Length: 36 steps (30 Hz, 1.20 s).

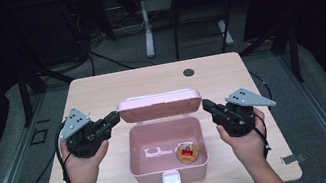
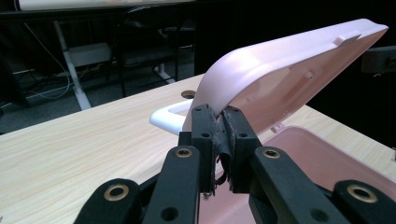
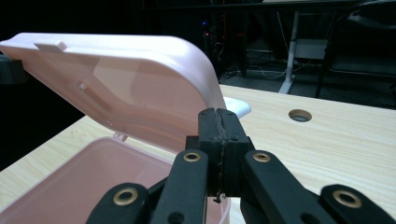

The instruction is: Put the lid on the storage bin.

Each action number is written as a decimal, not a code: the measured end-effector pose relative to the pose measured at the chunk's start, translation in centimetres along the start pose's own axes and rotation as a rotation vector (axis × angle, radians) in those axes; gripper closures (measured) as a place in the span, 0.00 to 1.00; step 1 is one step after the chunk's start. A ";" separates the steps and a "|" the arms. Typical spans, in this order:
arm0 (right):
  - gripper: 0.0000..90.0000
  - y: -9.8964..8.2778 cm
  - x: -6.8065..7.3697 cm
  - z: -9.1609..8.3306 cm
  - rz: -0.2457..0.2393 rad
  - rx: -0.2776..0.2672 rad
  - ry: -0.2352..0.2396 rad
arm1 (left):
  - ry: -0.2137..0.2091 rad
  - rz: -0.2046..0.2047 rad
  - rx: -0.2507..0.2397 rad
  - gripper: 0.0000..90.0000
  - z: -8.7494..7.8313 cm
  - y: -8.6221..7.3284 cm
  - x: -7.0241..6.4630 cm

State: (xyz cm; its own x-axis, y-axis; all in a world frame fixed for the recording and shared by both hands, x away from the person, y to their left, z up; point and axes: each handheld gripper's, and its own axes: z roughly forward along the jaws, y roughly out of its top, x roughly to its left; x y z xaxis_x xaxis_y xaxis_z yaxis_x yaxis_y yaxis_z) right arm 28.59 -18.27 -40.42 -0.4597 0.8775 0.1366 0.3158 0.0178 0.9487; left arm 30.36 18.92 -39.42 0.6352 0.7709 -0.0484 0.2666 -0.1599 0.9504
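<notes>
On the left, the left hand-held gripper is made of black hard plastic with brass-coloured rivets, and a grey three-cornered plate sits on top of it. Its jaws are closed, with worn, frayed pads pressed nearly together. In the left gripper view the tips lie at the lower left edge of the lid; whether they pinch this edge I cannot tell.

In the middle stands the pink box, a smooth plastic case with rounded corners, on the pale wood-grain surface. It has a white latch on the front wall. The lid is raised at the back, tilted and half open, and it is glossy inside. A white curved handle sticks out from the top of the lid. Inside the box lie a small white flat piece and a round brown-gold item with a red part, just beside each other on the floor of the box.

On the right, the right hand-held gripper is of the same black plastic with a grey plate. Its jaws are fully closed, pad against pad, and nothing is between them. In the right gripper view the tips are just at the right corner of the lid, above the rim of the box. The two grippers stand on opposite sides of the lid.
</notes>
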 end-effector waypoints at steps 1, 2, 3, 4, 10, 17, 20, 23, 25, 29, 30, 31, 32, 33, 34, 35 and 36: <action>0.99 0.1 0.0 -0.1 0.002 -0.003 0.000 | -0.004 0.002 0.004 0.94 -0.1 0.0 0.0; 0.99 0.1 0.0 -0.1 0.002 -0.003 0.000 | -0.004 0.002 0.004 0.94 -0.1 0.0 0.0; 0.99 0.1 0.0 -0.1 0.001 -0.005 -0.001 | -0.006 0.000 -0.001 0.94 -0.1 -0.1 -0.1; 0.99 0.1 0.0 -0.1 0.001 -0.005 -0.002 | -0.007 0.002 0.002 0.94 -0.1 -0.1 -0.1; 0.99 0.1 -0.1 -0.3 0.010 -0.012 0.001 | -0.018 -0.001 0.005 0.93 -0.4 -0.3 -0.2; 0.99 0.3 -0.1 -0.6 0.013 -0.027 0.008 | -0.024 0.000 0.010 0.93 -0.7 -0.5 -0.3; 0.99 0.4 0.0 -0.7 0.006 -0.027 0.008 | -0.024 0.008 0.019 0.93 -0.8 -0.6 -0.4; 0.99 0.3 0.2 -0.7 0.002 -0.027 0.007 | -0.027 0.008 0.020 0.93 -0.9 -0.7 -0.5; 0.99 0.3 0.1 -0.7 0.004 -0.027 0.008 | -0.029 0.008 0.024 0.93 -1.0 -0.7 -0.5; 0.99 0.4 0.0 -0.7 0.005 -0.027 0.007 | -0.029 0.010 0.021 0.93 -1.0 -0.8 -0.6; 0.99 0.4 0.0 -0.7 0.007 -0.027 0.007 | -0.029 0.009 0.025 0.93 -1.1 -0.9 -0.6; 0.99 0.4 0.0 -0.7 0.007 -0.027 0.007 | -0.030 0.011 0.027 0.93 -1.1 -0.9 -0.7; 0.99 0.4 0.0 -0.7 0.007 -0.027 0.005 | -0.029 0.014 0.032 0.93 -1.2 -0.9 -0.7; 0.99 0.4 -0.1 -0.7 0.008 -0.026 0.006 | -0.031 0.014 0.029 0.93 -1.2 -1.0 -0.7; 0.99 0.3 -0.1 -0.6 0.008 -0.027 0.005 | -0.031 0.014 0.031 0.92 -1.3 -1.0 -0.7; 0.99 0.3 -0.2 -0.6 0.011 -0.023 0.004 | -0.032 0.013 0.032 0.92 -1.3 -1.0 -0.8; 0.99 0.3 -0.2 -0.6 0.011 -0.023 0.004 | -0.033 0.013 0.036 0.92 -1.3 -1.1 -0.8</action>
State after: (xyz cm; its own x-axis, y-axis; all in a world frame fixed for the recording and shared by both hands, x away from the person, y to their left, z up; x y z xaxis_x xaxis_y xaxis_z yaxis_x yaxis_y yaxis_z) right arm 28.28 -18.68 -40.01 -0.4594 0.8758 0.1480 0.3020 -0.0027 0.9533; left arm 28.60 19.31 -39.98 0.6619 0.7482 -0.0466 0.2836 -0.1924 0.9394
